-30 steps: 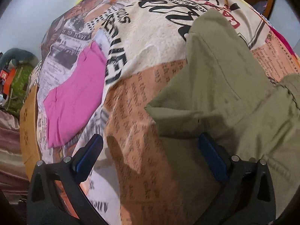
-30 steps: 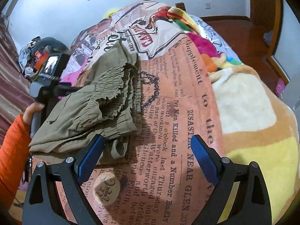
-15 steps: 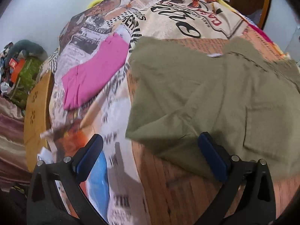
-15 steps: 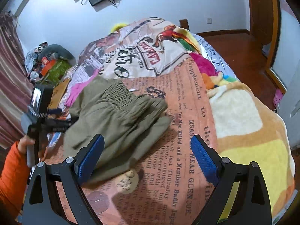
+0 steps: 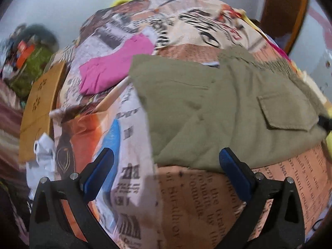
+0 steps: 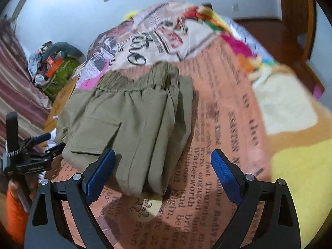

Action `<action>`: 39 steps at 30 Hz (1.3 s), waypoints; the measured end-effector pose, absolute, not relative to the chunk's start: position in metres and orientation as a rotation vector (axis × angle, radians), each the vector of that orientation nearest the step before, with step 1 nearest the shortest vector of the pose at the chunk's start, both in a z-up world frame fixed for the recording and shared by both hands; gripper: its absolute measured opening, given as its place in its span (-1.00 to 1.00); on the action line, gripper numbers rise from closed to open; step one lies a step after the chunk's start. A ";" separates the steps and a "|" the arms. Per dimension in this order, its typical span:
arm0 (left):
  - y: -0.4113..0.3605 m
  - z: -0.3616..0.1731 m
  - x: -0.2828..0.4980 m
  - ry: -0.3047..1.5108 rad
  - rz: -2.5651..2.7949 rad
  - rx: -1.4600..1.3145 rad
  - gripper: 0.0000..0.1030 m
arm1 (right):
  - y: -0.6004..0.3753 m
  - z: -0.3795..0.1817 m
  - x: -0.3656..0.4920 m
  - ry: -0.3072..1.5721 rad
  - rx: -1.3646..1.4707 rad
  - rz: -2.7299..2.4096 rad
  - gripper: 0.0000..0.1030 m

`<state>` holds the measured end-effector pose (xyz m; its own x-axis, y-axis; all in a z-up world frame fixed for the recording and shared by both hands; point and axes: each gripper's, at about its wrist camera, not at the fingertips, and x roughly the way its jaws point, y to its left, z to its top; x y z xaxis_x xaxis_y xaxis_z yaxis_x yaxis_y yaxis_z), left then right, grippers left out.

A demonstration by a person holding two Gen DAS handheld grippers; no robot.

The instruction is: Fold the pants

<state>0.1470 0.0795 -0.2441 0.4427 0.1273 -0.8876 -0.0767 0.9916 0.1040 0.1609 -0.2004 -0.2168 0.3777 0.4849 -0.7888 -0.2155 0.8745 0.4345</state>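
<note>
The olive green pants (image 5: 217, 108) lie folded in a compact rectangle on the newspaper-print blanket (image 5: 134, 176); a flap pocket faces up. In the right wrist view the pants (image 6: 132, 124) show their elastic waistband at the far end. My left gripper (image 5: 166, 168) is open and empty, just short of the pants' near edge. It also shows in the right wrist view (image 6: 48, 143) at the pants' left side. My right gripper (image 6: 162, 166) is open and empty, its fingers over the pants' near end.
A pink garment (image 5: 112, 70) lies on the blanket beyond the pants. A cardboard sheet (image 5: 39, 108) and a cluttered pile (image 5: 27, 56) sit off the bed's left edge. A yellow and white blanket (image 6: 290, 134) covers the right side. A wooden door frame (image 5: 284, 12) stands behind.
Both grippers have pulled back from the pants and stay open. The pants went from a rumpled, partly lifted heap to a flat folded stack on the blanket.
</note>
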 end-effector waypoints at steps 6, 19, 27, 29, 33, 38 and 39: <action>0.099 -0.239 0.150 1.072 0.212 0.018 1.00 | -0.195 -0.214 0.151 1.077 0.235 0.495 0.48; 0.125 -0.254 0.143 1.115 0.292 0.036 1.00 | -0.185 -0.203 0.155 1.054 0.152 0.496 0.20; 0.115 -0.212 0.164 0.997 0.248 0.031 1.00 | -0.190 -0.184 0.171 1.017 0.149 0.471 0.20; 0.105 -0.204 0.175 0.970 0.219 0.046 1.00 | -0.190 -0.181 0.177 1.008 0.146 0.471 0.20; 0.088 -0.200 0.201 0.974 0.145 0.031 1.00 | -0.189 -0.180 0.191 0.997 0.158 0.482 0.20; 0.054 -0.218 0.231 1.039 0.028 -0.023 1.00 | -0.181 -0.189 0.207 1.000 0.147 0.513 0.20; 0.045 -0.222 0.236 1.042 0.020 -0.005 1.00 | -0.179 -0.192 0.211 1.005 0.141 0.518 0.17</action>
